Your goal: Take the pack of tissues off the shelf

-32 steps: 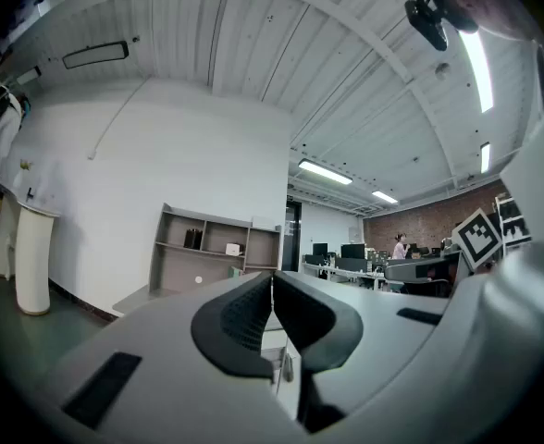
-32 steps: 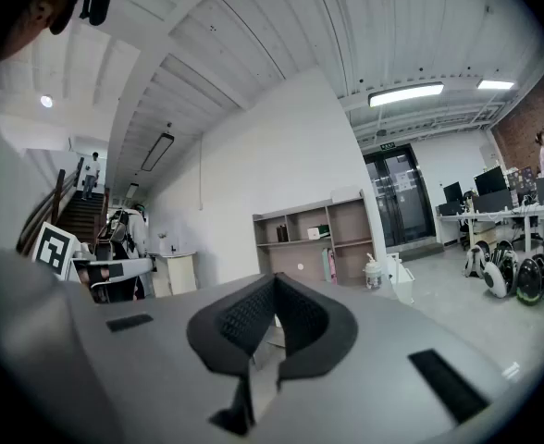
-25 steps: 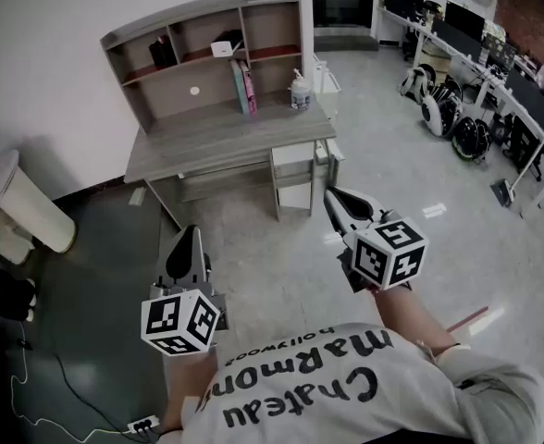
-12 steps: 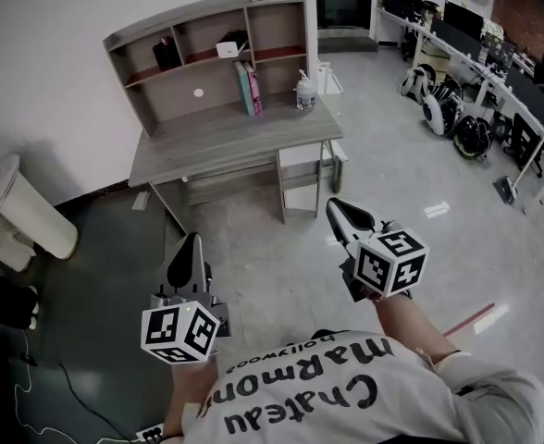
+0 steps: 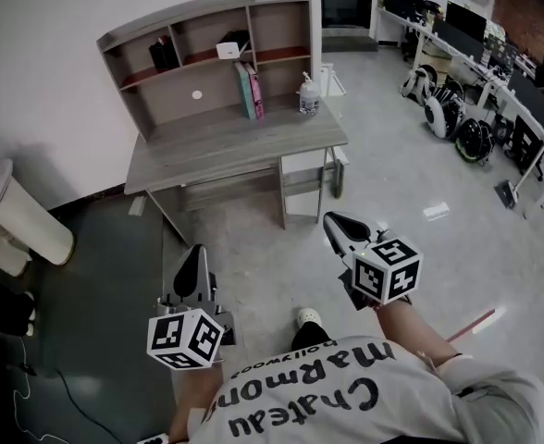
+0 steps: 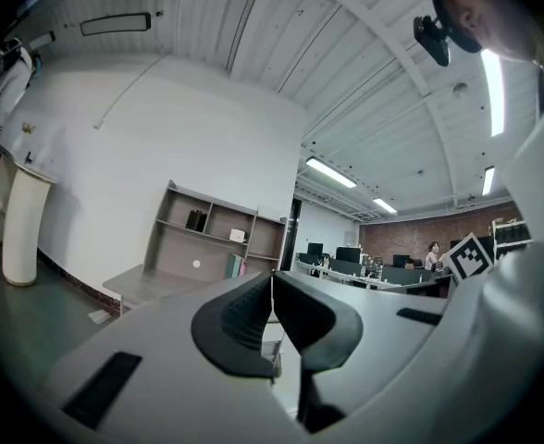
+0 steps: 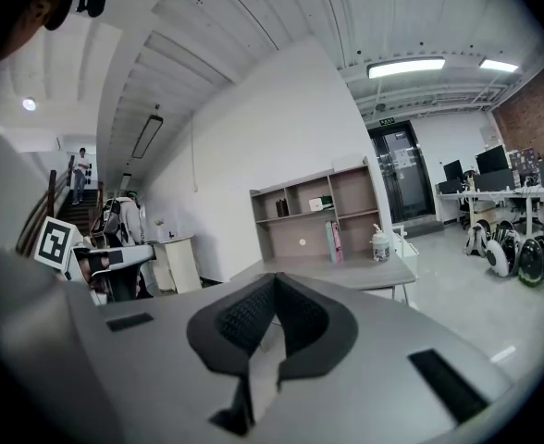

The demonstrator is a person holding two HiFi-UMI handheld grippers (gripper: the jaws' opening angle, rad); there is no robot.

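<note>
The left gripper (image 6: 272, 280) was fully closed, its pads meeting at the tips with nothing between them. The right gripper (image 7: 274, 289) was likewise fully closed and empty. Both were held low in front of the person, over the floor and well apart from the bench (image 5: 226, 146), with the jaws pointed towards it.

The shelf (image 5: 191, 15) stood at the far edge of the bench, against the wall. The pack of tissues (image 5: 226, 50), judged to be the small white block, lay in the middle upper compartment. A dark object (image 5: 239, 39) sat just beside it on the right, and another dark item (image 5: 161, 54) stood in the left compartment. Below, upright books (image 5: 250, 91) and a pump bottle (image 5: 309, 94) stood on the bench, right of centre.

Handling, as a judgement:
- The pack was probably light and soft, yielding under pressure.
- Whether its wrapper was film or card could not be told at this range; film would be slippery.
- The best hold appeared to be across its near, exposed end, with the jaws spanning the narrow dimension.
- Moderate closure should suffice, since a hard squeeze would only crush it.
- The neighbouring dark object left little clearance on the right side.
</note>
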